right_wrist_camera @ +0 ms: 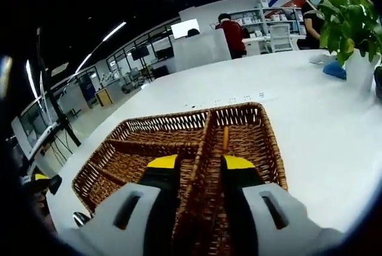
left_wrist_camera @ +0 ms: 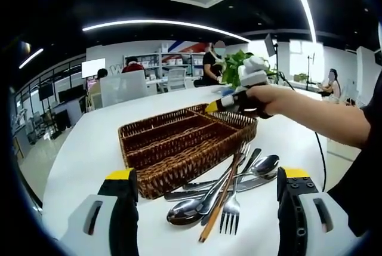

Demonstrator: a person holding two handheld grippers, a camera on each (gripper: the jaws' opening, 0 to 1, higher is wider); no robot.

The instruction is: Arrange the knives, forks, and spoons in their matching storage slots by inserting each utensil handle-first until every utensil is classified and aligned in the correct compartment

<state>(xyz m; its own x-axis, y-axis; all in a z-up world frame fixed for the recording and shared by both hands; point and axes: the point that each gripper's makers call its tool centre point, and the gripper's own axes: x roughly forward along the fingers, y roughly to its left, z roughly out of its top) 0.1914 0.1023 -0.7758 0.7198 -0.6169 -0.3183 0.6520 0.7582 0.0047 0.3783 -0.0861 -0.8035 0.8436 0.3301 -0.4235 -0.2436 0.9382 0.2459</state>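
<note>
My right gripper (right_wrist_camera: pixel 200 166) hangs unclenched over the basket (left_wrist_camera: pixel 179 139), apparently releasing; my left gripper (left_wrist_camera: pixel 206 178), jaws apart, faces the cutlery pile (left_wrist_camera: pixel 227 190).

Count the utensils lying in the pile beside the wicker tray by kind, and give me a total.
Spoons: 2
Forks: 2
Knives: 1 that can be made out
Wooden sticks: 1
Total: 6, though the utensils overlap, so more may be hidden underneath.
</note>
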